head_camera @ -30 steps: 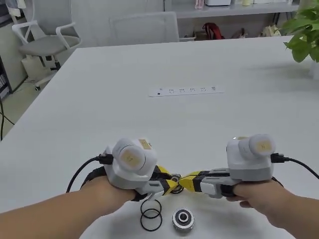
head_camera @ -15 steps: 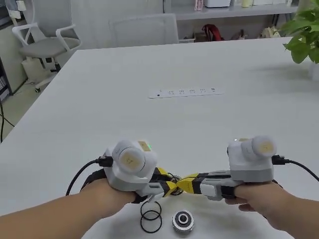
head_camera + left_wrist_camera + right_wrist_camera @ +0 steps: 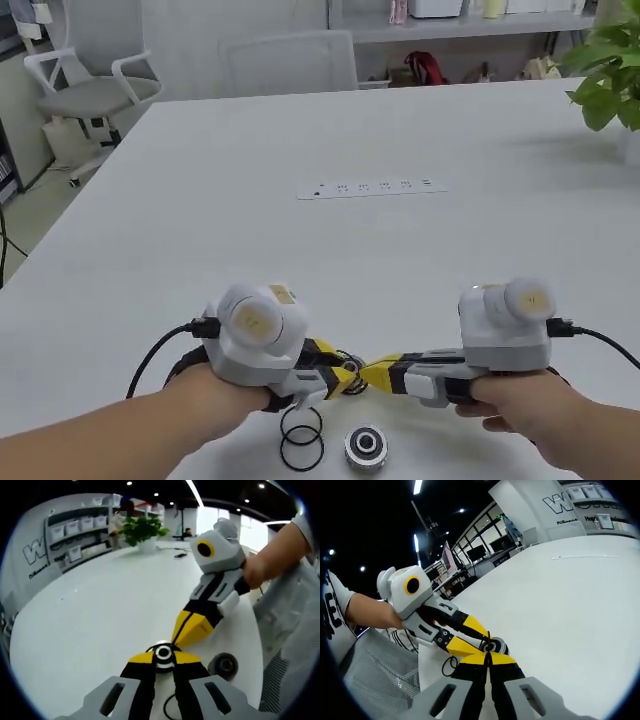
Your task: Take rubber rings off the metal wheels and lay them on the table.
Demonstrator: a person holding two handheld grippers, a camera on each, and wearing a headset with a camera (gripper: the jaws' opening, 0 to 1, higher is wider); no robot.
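Observation:
Over the table's near edge my left gripper is shut on a small metal wheel. My right gripper meets it tip to tip. Its jaws are shut on the thin black rubber ring at that wheel's rim. In the left gripper view the right gripper comes in from the upper right. On the white table just below lie two black rubber rings and a second metal wheel.
A row of sockets is set into the table's middle. A green plant stands at the far right edge. A white chair and an office chair stand beyond the far side.
Both grippers stay tip to tip at the wheel and sit a little lower in the picture. The rings and the second wheel on the table have not moved.

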